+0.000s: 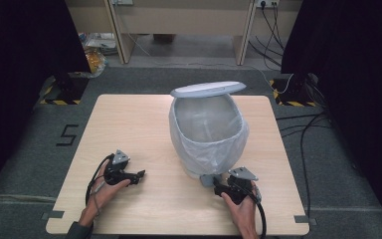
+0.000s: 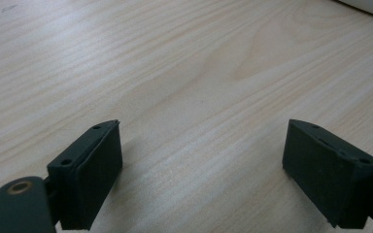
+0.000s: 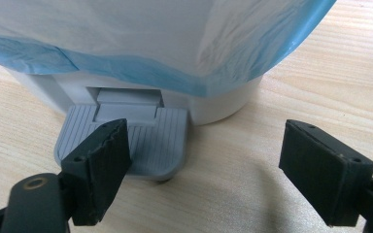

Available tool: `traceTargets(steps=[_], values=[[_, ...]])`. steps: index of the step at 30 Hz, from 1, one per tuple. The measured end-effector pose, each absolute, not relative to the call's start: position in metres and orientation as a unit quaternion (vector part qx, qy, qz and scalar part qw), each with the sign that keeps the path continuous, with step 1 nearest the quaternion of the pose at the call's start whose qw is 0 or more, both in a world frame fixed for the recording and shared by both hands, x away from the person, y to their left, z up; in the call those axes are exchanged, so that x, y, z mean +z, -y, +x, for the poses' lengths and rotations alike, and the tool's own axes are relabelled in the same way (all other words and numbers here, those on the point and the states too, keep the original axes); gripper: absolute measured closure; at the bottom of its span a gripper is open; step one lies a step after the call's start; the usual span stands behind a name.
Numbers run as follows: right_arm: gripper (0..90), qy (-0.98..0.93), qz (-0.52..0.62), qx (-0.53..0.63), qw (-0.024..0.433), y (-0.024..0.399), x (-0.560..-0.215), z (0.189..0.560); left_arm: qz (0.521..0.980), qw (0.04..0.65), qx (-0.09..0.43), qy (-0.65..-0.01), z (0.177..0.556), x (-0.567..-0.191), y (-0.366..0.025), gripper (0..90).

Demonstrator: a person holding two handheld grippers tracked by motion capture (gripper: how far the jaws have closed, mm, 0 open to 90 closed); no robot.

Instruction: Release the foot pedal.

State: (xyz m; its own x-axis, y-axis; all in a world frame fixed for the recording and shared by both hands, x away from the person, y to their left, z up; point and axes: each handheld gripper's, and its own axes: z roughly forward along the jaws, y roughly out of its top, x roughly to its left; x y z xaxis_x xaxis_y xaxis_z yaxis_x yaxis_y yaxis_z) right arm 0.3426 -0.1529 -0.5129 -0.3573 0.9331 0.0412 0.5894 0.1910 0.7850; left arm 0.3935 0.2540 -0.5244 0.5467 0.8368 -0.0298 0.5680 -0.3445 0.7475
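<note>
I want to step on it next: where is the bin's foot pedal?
The grey pedal sticks out at the bin's base on the person's side, under the right gripper's left finger.

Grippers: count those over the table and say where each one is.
2. The left gripper sits over bare wood at the table's near left, jaws open. The right gripper is at the near right, jaws open, by the bin's grey pedal.

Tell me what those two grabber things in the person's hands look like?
Both are black. The left gripper and right gripper each carry a grey three-cornered plate on top and trail a black cable. Up close, each has two blocky black jaws with small screw holes. A dark sleeve edge shows at the left arm.
</note>
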Motion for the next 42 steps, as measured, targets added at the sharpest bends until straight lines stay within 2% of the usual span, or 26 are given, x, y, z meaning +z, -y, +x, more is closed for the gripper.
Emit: traceTargets(steps=[21,23,42], values=[[19.3,-0.725,0.519,0.39,0.228,0.157,-0.503,0.34,0.801,0.368,0.182,-0.436,0.393,-0.524,-0.254,13.8],[22.2,-0.728,0.513,0.392,0.23,0.158,-0.502,0.34,0.801,0.368,0.182,-0.436,0.393,-0.524,-0.254,13.8],[23.1,-0.709,0.529,0.4,0.241,0.198,-0.495,0.325,0.801,0.367,0.182,-0.436,0.393,-0.524,-0.254,13.8]])
